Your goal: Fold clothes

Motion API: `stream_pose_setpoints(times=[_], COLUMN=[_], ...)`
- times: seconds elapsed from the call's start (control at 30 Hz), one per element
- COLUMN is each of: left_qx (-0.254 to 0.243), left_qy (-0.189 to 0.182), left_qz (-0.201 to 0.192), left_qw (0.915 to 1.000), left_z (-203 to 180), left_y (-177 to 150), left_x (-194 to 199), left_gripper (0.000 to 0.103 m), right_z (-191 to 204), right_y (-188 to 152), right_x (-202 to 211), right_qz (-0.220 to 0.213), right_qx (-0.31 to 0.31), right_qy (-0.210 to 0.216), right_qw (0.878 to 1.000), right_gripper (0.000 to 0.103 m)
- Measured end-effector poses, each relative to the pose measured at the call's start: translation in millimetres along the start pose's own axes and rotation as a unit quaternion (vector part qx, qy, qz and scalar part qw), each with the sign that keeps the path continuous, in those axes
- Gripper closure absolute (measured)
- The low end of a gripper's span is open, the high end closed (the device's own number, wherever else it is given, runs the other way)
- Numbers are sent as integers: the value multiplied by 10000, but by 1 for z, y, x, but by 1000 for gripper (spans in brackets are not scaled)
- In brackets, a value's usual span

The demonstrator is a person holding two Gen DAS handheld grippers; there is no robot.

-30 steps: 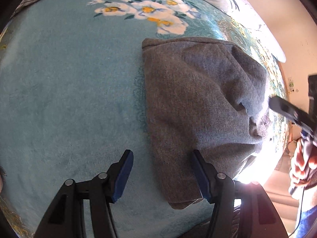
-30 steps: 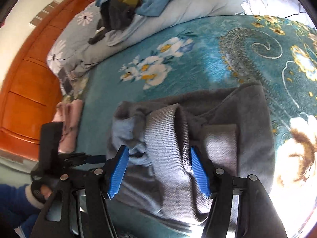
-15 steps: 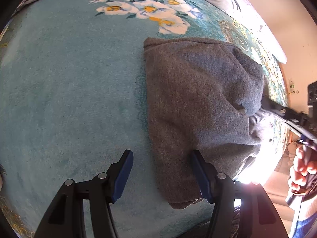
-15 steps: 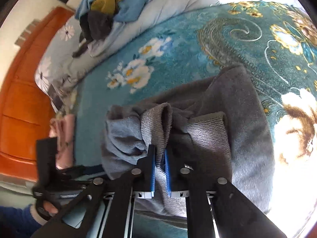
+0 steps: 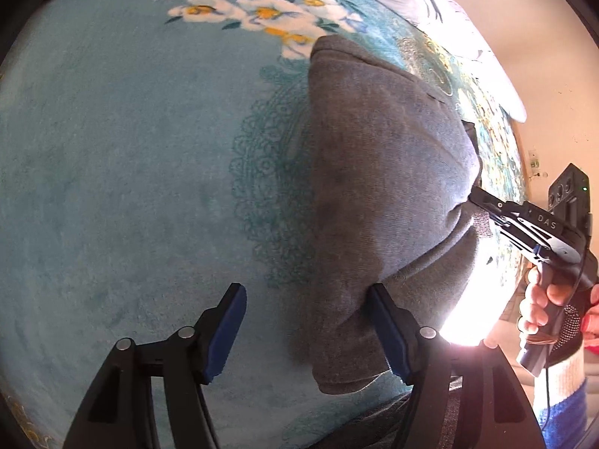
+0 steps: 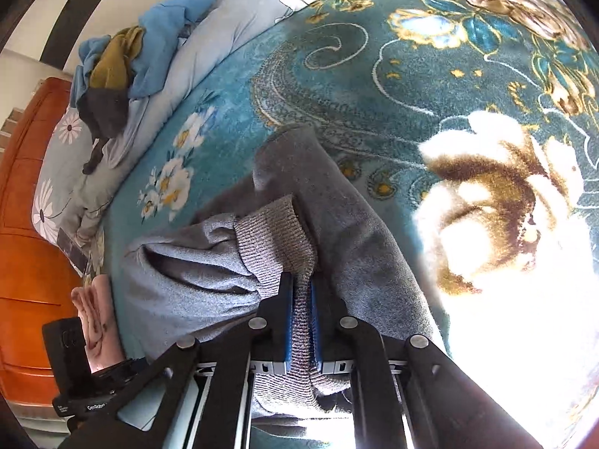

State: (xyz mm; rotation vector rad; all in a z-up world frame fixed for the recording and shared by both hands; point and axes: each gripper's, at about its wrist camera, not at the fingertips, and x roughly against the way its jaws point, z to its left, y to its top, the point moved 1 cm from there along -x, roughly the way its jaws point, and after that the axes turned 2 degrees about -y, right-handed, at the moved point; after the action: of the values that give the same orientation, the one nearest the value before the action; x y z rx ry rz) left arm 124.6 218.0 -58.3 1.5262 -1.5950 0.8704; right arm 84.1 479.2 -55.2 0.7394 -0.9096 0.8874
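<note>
A grey knit sweater [image 5: 374,187] lies partly folded on the teal floral blanket [image 5: 131,168]. In the right wrist view my right gripper [image 6: 301,284] is shut on the sweater's ribbed cuff [image 6: 273,239], with the sleeve bunched to the left of it. The left wrist view shows that same gripper [image 5: 524,224] at the sweater's right side, pulling the cloth up into a ridge. My left gripper [image 5: 303,299] hovers over the sweater's near left edge. Its jaws are opening, and that edge lies below them, untouched by the pads.
A heap of blue, mustard and dark clothes [image 6: 119,56] rests on a pale floral duvet [image 6: 224,26] at the back. An orange wooden headboard [image 6: 26,224] and a folded pink garment [image 6: 93,307] are at the left. A hand [image 5: 543,299] grips the right tool.
The right gripper shut on the ribbed cuff, rolled, and drew it up and over the sweater. The left jaws stand slightly wider. The sweater's right side has risen.
</note>
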Motion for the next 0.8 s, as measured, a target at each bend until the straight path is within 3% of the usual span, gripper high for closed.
stream_pose_setpoints(times=[0.13, 0.27, 0.5, 0.8], left_qx=[-64, -48, -28, -40], left_qy=[128, 133, 128, 179], left_qz=[-16, -21, 4, 6], left_qw=[9999, 9999, 9999, 9998], left_z=[-7, -11, -21, -37], left_y=[-3, -7, -11, -17], left_x=[0, 0, -2, -3], left_gripper=[33, 33, 33, 33], right_z=[6, 7, -26, -40], right_y=[-1, -10, -37, -47], right_x=[10, 24, 29, 4], right_qz=[-29, -85, -20, 135], right_qx=[218, 399, -319, -1043], right_qy=[148, 72, 379, 1164], right_qw=[9996, 9991, 9988, 9876], right_gripper=[87, 72, 49, 43])
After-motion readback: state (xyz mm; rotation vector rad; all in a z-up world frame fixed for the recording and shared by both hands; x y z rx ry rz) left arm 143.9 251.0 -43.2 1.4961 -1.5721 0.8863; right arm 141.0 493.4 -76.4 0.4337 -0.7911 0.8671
